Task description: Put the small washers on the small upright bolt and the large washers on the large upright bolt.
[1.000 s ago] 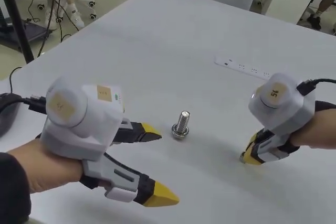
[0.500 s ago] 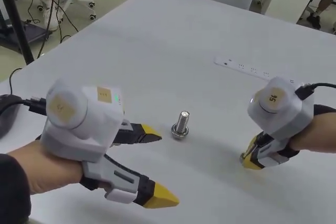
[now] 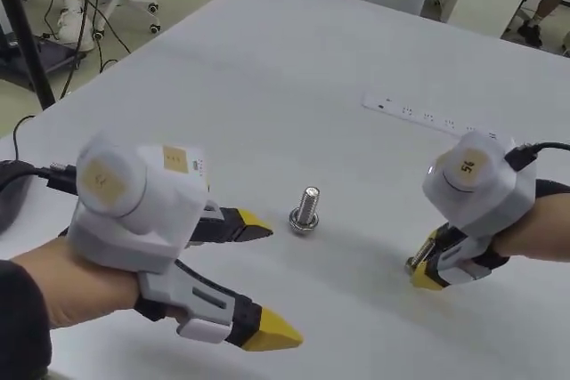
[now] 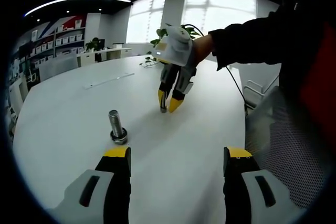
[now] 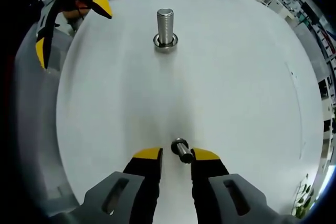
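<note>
**Right gripper set over the small bolt, left gripper wide open beside the large one**

The white table (image 3: 294,86) carries everything and lies under both grippers.

The left gripper (image 3: 267,280) hovers low over it with its yellow-tipped jaws spread wide and nothing between them. Its own view shows the same wide gap (image 4: 177,152) over bare tabletop.

The right gripper (image 3: 424,271) points steeply down, its tips at or just above the table surface. Its jaws are only narrowly parted (image 5: 177,153). In the left gripper view it stands ahead of the open jaws and beyond the large bolt (image 4: 169,103). In the right gripper view the left gripper (image 5: 71,27) comes in at the far left.

A flat white power strip (image 3: 419,115) lies on the table well beyond the right gripper.

The large bolt (image 3: 306,211) stands upright between the two grippers, just past the left gripper's farther tip. From the left gripper it is ahead and toward the left jaw (image 4: 116,127). From the right gripper it is straight ahead and well apart (image 5: 165,27). A washer (image 5: 165,41) rings its base; how many are stacked there cannot be told.

The small bolt (image 5: 182,149) sits in the right gripper's gap, against the right-hand jaw, with a clear sliver of table between it and the other jaw, so it is not clamped.
</note>
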Tool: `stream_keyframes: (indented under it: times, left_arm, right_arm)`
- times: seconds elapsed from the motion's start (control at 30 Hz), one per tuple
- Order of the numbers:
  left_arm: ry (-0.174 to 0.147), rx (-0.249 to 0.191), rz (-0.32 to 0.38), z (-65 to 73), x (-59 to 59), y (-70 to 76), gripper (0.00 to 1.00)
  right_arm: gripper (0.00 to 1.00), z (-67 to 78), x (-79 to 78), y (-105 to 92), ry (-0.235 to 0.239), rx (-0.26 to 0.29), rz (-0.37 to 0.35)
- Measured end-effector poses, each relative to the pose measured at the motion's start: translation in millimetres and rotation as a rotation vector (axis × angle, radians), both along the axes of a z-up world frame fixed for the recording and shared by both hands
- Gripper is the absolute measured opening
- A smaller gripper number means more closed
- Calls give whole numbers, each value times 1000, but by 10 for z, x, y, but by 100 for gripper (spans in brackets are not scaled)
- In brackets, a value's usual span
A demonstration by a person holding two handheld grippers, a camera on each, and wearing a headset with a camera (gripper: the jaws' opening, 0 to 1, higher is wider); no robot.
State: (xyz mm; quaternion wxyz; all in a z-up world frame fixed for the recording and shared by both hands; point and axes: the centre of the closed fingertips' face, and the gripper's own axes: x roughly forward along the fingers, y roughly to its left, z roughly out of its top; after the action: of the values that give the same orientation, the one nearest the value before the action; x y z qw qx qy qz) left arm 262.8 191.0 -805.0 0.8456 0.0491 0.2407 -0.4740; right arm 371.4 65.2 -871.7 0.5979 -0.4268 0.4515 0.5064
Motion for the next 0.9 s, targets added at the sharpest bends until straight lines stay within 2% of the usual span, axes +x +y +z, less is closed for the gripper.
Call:
stream_keyframes:
  times: [0.33, 0.57, 0.73, 0.9]
  left_arm:
    - [1, 3, -11, 5, 1, -21, 71]
    - [0, 0, -17, 27, 1, -28, 71]
    - [-3, -1, -18, 64, 2, -23, 71]
    - [-1, -1, -18, 82, -1, -27, 71]
  right_arm:
    - [27, 11, -12, -44, -11, 39, -38]
    - [31, 33, -38, -54, -28, 85, -71]
    - [40, 50, -40, -71, -50, 126, -108]
    - [43, 63, -75, -82, -62, 167, -132]
